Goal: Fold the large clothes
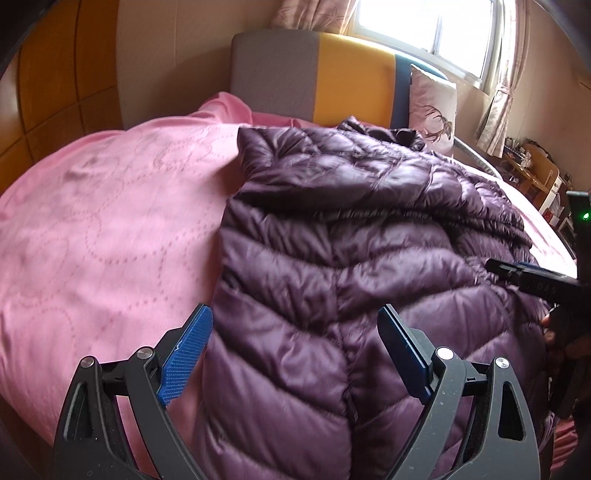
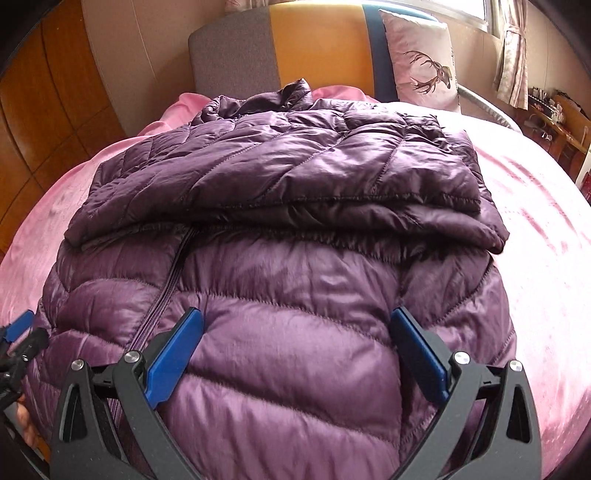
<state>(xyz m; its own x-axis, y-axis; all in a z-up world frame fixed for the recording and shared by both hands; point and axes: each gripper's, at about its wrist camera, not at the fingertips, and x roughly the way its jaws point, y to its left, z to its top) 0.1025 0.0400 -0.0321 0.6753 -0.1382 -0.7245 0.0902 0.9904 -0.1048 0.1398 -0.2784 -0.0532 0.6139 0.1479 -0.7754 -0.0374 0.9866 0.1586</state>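
Observation:
A purple quilted down jacket (image 1: pixel 362 229) lies on the pink bed cover (image 1: pixel 103 221), zipper side up, with both sleeves folded across its chest. It also fills the right wrist view (image 2: pixel 280 236). My left gripper (image 1: pixel 295 321) is open and empty, over the jacket's lower left edge. My right gripper (image 2: pixel 295 325) is open and empty, over the jacket's lower right half. The right gripper shows at the right edge of the left wrist view (image 1: pixel 535 280). A blue fingertip of the left gripper shows at the left edge of the right wrist view (image 2: pixel 18 325).
A grey, yellow and blue headboard (image 2: pixel 295 48) stands behind the bed. A deer-print pillow (image 2: pixel 421 59) leans on it at the right. Wooden wardrobe panels (image 2: pixel 48 85) are on the left. A cluttered desk (image 1: pixel 535 173) and a curtained window (image 1: pixel 432 26) are at the right.

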